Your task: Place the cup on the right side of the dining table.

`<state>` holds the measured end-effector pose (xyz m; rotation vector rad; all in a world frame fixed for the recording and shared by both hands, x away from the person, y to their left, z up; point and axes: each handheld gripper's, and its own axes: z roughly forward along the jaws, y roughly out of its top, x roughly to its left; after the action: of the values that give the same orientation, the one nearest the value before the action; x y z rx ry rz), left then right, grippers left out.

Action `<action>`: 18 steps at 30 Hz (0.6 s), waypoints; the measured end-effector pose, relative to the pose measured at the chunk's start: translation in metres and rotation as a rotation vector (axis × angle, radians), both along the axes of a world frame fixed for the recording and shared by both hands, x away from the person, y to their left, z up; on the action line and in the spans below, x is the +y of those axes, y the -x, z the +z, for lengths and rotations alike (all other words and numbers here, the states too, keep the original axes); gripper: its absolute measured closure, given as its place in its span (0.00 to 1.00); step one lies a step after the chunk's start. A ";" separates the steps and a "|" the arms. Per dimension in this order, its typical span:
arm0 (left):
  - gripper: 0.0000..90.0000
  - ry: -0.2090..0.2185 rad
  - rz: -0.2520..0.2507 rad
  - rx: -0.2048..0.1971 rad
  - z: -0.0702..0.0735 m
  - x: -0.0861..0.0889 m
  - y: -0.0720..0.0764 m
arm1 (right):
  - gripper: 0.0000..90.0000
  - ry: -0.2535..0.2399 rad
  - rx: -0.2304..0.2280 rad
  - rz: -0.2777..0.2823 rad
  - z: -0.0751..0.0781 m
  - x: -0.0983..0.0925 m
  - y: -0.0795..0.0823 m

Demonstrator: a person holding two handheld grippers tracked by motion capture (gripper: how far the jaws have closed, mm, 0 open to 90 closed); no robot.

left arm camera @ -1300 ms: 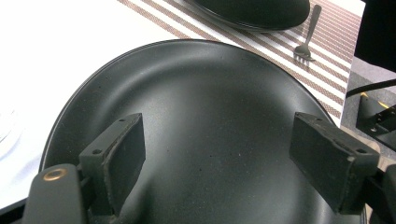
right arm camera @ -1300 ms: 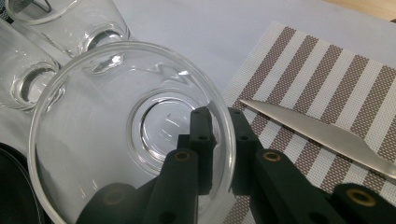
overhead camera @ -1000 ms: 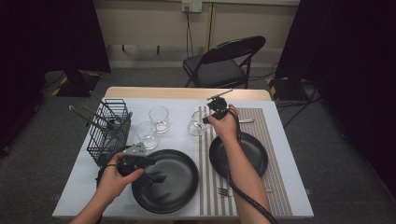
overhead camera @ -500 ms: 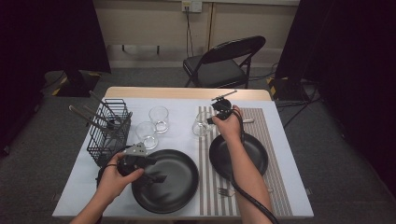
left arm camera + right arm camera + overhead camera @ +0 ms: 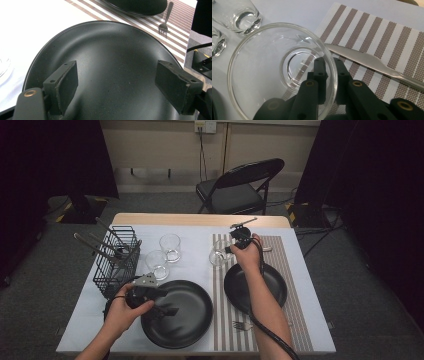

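**Right hand-held gripper clamped on glass rim**

Toward the far edge of the surface, the right hand-held gripper (image 5: 329, 75) pinches the rim of a clear glass (image 5: 269, 67), one jaw inside the wall and one outside. The glass sits at the left edge of the striped mat (image 5: 387, 40), near a knife (image 5: 372, 61). Near the front edge, the left hand-held gripper (image 5: 116, 82) is spread wide above a black plate (image 5: 110, 55), gripping nothing.

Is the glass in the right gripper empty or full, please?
Empty: in the right gripper view, the glass is clear to its base, with the striped mat visible through it.
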<state>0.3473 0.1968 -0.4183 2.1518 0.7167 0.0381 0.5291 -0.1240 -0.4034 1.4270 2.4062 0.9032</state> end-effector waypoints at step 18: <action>0.21 0.000 -0.002 0.003 0.000 0.000 0.000 | 0.93 0.011 0.004 -0.029 -0.004 -0.011 0.000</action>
<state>0.3474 0.1965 -0.4185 2.1529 0.7161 0.0331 0.5289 -0.1353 -0.4072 1.4572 2.3836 0.8806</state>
